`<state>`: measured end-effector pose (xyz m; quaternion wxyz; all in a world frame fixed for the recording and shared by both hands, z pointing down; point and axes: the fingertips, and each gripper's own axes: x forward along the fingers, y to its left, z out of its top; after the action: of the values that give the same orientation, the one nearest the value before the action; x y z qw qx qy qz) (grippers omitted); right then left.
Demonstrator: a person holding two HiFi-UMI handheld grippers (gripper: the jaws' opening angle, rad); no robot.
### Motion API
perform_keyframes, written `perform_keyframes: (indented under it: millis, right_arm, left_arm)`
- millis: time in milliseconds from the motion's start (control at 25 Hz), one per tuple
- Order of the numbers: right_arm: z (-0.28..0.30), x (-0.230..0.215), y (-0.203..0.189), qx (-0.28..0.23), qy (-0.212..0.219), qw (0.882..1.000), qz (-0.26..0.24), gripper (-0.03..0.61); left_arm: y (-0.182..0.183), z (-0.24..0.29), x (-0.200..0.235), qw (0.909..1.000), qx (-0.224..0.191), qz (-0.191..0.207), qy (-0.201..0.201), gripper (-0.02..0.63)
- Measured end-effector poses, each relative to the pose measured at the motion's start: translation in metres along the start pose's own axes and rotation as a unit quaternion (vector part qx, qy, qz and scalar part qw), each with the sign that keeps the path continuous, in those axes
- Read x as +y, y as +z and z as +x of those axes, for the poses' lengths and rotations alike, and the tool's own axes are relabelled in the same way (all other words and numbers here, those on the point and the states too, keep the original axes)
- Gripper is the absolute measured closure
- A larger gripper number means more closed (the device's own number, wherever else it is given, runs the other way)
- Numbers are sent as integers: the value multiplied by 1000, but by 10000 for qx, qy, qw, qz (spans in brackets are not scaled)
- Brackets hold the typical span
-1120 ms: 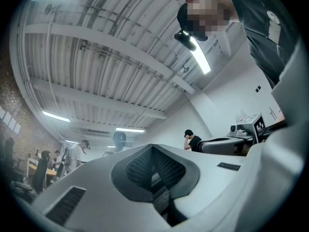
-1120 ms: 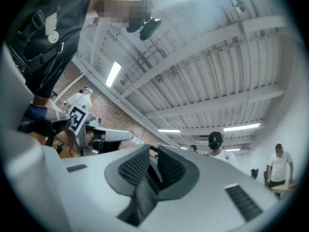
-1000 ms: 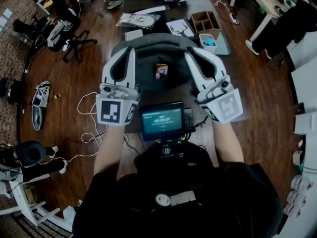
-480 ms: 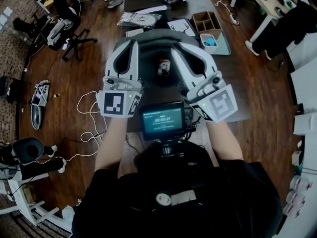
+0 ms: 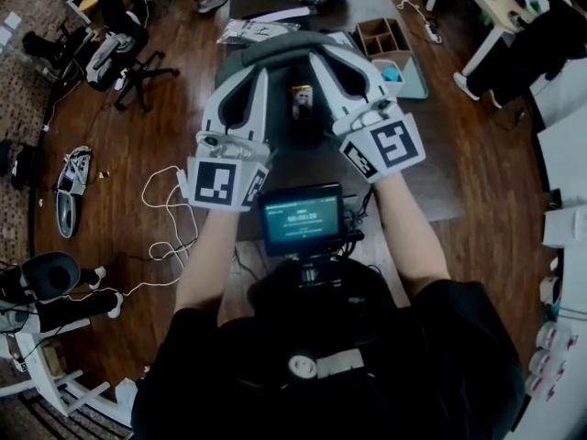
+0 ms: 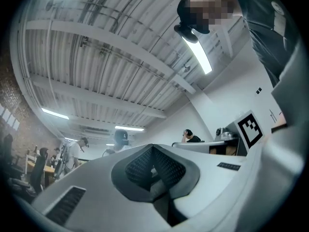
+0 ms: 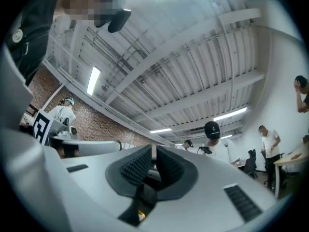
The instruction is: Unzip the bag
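A grey bag (image 5: 280,49) lies on the dark table (image 5: 431,186) in front of me, with a small picture tag (image 5: 301,102) on its dark middle. Both grippers are held over it, one at each side of the tag. The left gripper (image 5: 258,71) has its ribbed pads (image 6: 140,166) pressed together with nothing in them. The right gripper (image 5: 318,60) shows a thin slit between its pads (image 7: 136,166); its jaws are closing with nothing between them. Both gripper views look up at the ceiling, so the bag and its zip do not show there.
A wooden divider box (image 5: 381,37) and a teal tray (image 5: 415,81) stand at the table's far right, a plastic packet (image 5: 252,33) at the far left. A small screen (image 5: 301,218) hangs at my chest. An office chair (image 5: 115,53), shoes (image 5: 71,191) and cables (image 5: 165,218) lie on the floor to the left.
Both grippers have moved forward over the bag. The right one has travelled further and swung in towards the middle.
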<state>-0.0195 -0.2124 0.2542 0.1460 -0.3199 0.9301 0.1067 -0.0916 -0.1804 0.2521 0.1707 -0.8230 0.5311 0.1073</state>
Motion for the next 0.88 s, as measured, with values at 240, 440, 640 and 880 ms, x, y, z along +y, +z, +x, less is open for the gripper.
perform_keyframes:
  millis: [240, 440, 640, 880]
  right_arm:
    - [-6, 2, 4, 55, -251, 9993, -258, 535]
    - [-2, -13, -8, 400, -782, 9953, -410, 535]
    - [18, -26, -25, 627, -992, 9924, -367, 535]
    - [24, -22, -31, 667, -826, 9929, -529, 554]
  left_arm:
    - [-28, 15, 10, 9988, 404, 37, 265, 612]
    - [-43, 30, 23, 9953, 757, -7, 609, 612]
    - [-63, 47, 29, 9917, 1001, 36, 802, 612]
    - [-59, 49, 34, 9928, 872, 18, 821, 612]
